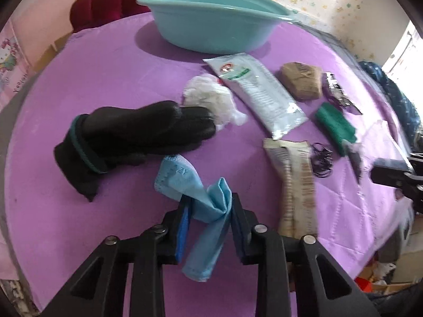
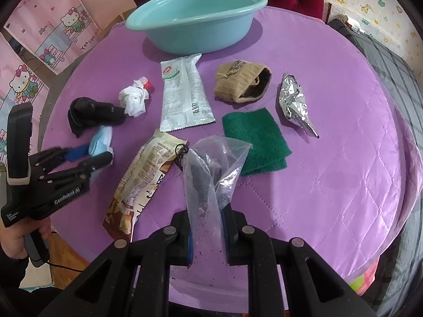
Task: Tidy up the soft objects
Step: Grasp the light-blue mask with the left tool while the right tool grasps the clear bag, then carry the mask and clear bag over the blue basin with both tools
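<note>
Basin (image 1: 211, 26) lies straight ahead at the worktop's (image 1: 105, 79) far edge. Left tongs (image 1: 208, 206) grip the blue cloth (image 1: 208, 211); right tongs (image 2: 207, 216) grip the clear bag (image 2: 208, 169), about equally distant.

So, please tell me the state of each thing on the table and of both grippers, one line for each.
left gripper: shut on blue cloth
right gripper: shut on clear plastic bag
teal basin: upright, nothing seen inside
black glove: lying flat
white tissue: crumpled
white packet: lying flat
snack wrapper: lying flat
green scouring pad: folded
tan knit pouch: lying, mouth open
foil: crumpled
</note>
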